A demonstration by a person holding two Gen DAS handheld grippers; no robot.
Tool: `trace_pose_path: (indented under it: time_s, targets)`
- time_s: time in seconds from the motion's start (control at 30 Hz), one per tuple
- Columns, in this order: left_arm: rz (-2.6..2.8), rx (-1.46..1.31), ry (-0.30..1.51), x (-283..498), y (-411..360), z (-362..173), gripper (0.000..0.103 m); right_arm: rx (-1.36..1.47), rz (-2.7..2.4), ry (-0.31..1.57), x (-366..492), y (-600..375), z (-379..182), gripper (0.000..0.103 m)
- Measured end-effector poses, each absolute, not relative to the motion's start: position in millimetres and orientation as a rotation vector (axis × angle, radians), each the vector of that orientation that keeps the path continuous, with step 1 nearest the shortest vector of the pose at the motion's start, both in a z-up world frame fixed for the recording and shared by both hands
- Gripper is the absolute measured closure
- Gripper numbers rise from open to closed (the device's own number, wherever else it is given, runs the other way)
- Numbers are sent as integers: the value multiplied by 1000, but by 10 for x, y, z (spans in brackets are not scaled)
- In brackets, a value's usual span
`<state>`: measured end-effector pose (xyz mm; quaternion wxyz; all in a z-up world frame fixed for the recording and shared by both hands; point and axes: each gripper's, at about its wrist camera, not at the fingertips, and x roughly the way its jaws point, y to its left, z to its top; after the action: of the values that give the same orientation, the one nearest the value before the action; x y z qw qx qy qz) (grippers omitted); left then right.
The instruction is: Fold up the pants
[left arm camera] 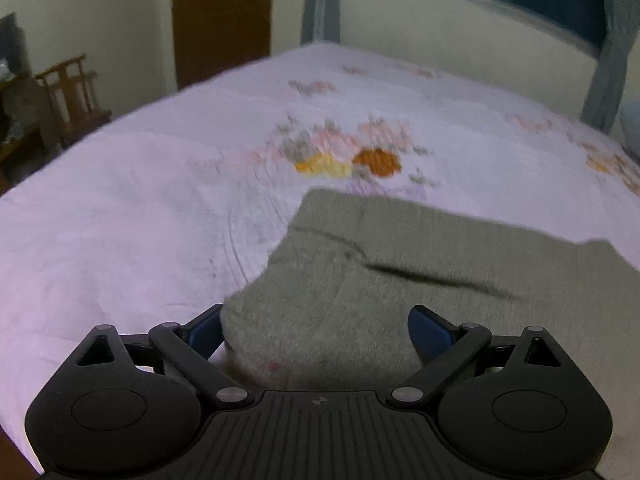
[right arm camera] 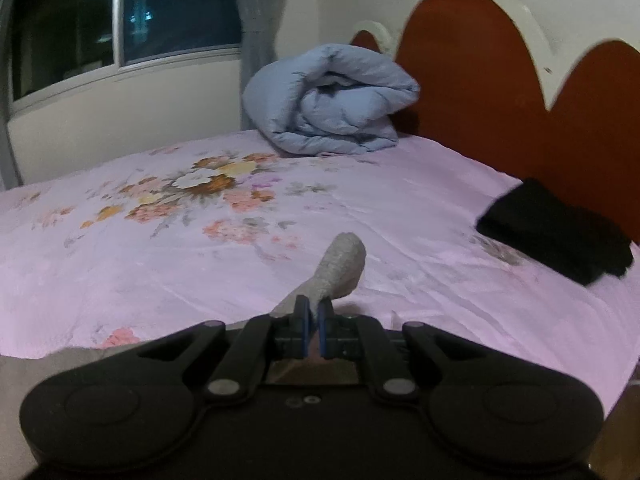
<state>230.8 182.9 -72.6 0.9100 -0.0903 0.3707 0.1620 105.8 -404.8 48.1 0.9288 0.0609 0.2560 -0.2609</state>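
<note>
Pants: grey, spread on bed, lower right of left view.
Right gripper: clamped on a bunched grey fold, lower centre.
Left gripper: fingers spread wide, pants between, unpinched.
Bedsheet: pink, floral.

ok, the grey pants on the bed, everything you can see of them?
The grey-green pants look like thick, soft fleecy fabric. In the left wrist view they lie mostly flat on the pink floral bedsheet, with a dark crease across them, between the open left gripper fingers. In the right wrist view a bunched end sticks out of the shut right gripper, lifted off the sheet.
</note>
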Motion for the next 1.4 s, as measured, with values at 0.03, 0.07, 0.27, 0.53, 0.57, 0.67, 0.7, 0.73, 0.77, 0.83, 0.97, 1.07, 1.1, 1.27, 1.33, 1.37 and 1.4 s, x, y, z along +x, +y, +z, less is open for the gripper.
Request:
trace_pose_path:
  time_s: [0.03,0.07,0.27,0.53,0.57,0.67,0.7,0.73,0.77,0.83,0.97,1.07,1.1,1.27,1.33,1.37,1.4]
  targets:
    - [328,-182,768,2313,1828,-737,7,137,-537,536,1006,-4084,434,103]
    - [319,-180,773,2312,1831,-742,7,145,-540,547,968,-4115,373,103]
    - [309,-202,785,2313,1849,-774,5,237,-574,596,750,-4249,-3,103]
    - [314,-183,783,2328,1832,-810,4,312,-604,604,565,-4299,-221,103]
    - [313,-184,784,2325,1833,-807,4,315,-602,596,551,-4296,-209,103]
    - [305,-189,788,2325,1855,-800,4,287,-593,563,502,-4224,-87,103]
    - [302,-191,789,2323,1861,-801,4,282,-593,558,492,-4212,-58,103]
    - [300,-193,790,2318,1863,-802,4,292,-595,561,475,-4219,-50,103]
    - [299,-193,790,2317,1866,-803,4,308,-600,572,468,-4251,-80,103]
    - [298,-194,792,2320,1868,-803,4,333,-621,609,504,-4355,-246,103]
    - [315,-174,781,2263,1835,-693,4,441,-614,638,544,-4548,-526,103]
    - [303,-159,736,2082,1697,-505,4,399,-651,566,406,-4426,-338,90]
    - [281,-157,713,2000,1604,-446,4,398,-637,540,332,-4378,-270,90]
    - [209,-188,637,1697,1088,-377,4,593,-454,477,113,-4220,-189,89]
    - [201,-210,639,1637,926,-402,7,674,-384,478,134,-4128,-225,88]
    - [196,-210,643,1610,845,-411,11,697,-365,486,157,-4081,-248,88]
    - [188,-206,642,1574,761,-416,12,709,-342,498,183,-4022,-275,88]
